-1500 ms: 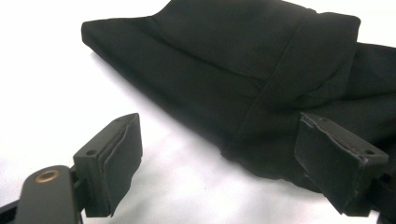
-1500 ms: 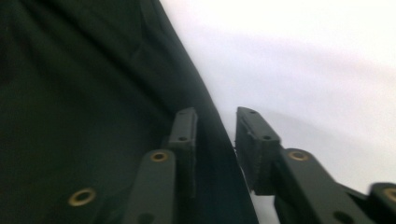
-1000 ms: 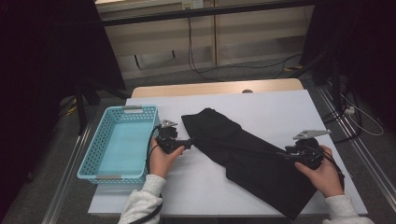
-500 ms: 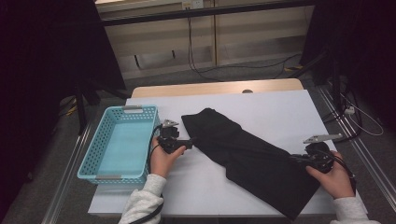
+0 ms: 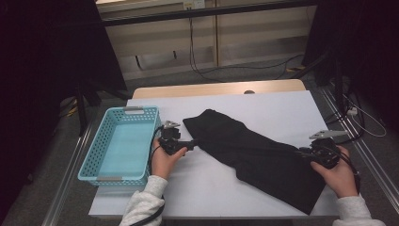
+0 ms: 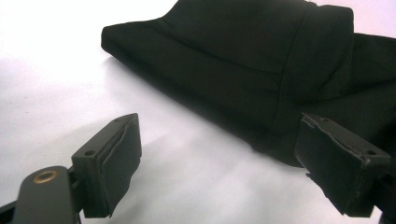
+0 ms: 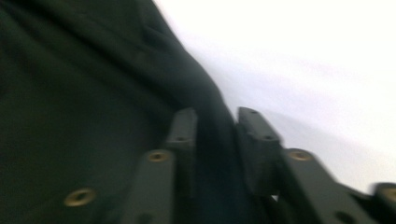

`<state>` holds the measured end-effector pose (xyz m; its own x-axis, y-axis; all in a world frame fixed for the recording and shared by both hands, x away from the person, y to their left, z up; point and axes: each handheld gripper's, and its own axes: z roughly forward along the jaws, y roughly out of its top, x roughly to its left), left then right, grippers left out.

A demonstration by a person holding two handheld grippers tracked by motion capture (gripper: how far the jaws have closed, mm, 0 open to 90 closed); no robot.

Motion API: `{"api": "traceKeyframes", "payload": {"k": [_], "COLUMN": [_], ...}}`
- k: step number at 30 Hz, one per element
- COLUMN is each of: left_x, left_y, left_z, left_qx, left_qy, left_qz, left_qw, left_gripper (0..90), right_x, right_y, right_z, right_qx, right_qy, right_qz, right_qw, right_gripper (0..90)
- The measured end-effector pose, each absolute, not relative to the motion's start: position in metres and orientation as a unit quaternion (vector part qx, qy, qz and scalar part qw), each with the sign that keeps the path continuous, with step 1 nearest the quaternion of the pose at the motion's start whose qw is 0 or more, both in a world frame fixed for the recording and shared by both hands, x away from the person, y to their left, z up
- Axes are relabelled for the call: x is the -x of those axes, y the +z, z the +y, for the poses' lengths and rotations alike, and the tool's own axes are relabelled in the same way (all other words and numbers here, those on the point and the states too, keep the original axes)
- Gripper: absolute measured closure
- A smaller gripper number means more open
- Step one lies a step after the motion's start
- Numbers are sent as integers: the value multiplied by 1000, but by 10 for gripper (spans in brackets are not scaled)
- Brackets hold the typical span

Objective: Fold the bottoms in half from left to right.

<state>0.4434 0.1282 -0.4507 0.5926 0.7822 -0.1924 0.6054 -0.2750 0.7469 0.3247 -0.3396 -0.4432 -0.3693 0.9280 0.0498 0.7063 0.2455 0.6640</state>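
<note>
Cloth [image 5: 256, 157], black and long, lies flat on the white worktop [image 5: 282, 108], running from 10 o'clock near the middle down to 4 o'clock at the near right corner. Judged from this layout, the work is at an early stage: the cloth is spread out, not yet folded, and nothing is in the basket [image 5: 120, 143].

Left gripper [image 5: 190, 143] rests at the 9 o'clock side of the cloth, pointing at its upper end. Its fingers [image 6: 114, 161] stand wide apart, with bare worktop between them and the cloth edge just ahead; nothing is held.

Right gripper [image 5: 303, 153] sits at the 3 o'clock edge of the cloth. Its fingers [image 7: 184, 128] stand narrow, and their gap has just widened a little. Dark cloth lies between them, but the blurred view does not show whether they press on it.

Count: one cloth, one blue basket, two grippers, one worktop. The basket stands at 9 o'clock, just beside the left gripper.
</note>
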Motion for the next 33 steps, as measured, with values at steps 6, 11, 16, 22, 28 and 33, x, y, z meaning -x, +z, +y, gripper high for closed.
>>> {"api": "traceKeyframes", "payload": {"k": [6,11,16,22,28,33], "left_x": [-443,-445,-450,-456,-464,-476], "left_y": [-450,-455,-460,-463,-462,-453], "left_z": [127,126,120,106,98,100], "left_qx": [-791,-788,-777,-765,-758,-748], "left_qy": [107,112,115,104,73,66], "left_qz": [438,448,462,475,500,516], "left_qw": [413,407,412,423,413,412], "left_gripper": [147,141,151,363,748,837], "right_x": [-322,-324,-324,-320,-316,-313], "right_y": [-430,-431,-435,-434,-436,-437], "right_z": [-311,-285,-276,-271,-262,-256], "right_qx": [-498,-478,-471,-467,-449,-436], "right_qy": [332,344,341,357,354,362], "right_qz": [778,789,797,794,807,813], "right_qw": [191,176,165,157,148,134], "right_gripper": [519,475,422,399,397,397]}}
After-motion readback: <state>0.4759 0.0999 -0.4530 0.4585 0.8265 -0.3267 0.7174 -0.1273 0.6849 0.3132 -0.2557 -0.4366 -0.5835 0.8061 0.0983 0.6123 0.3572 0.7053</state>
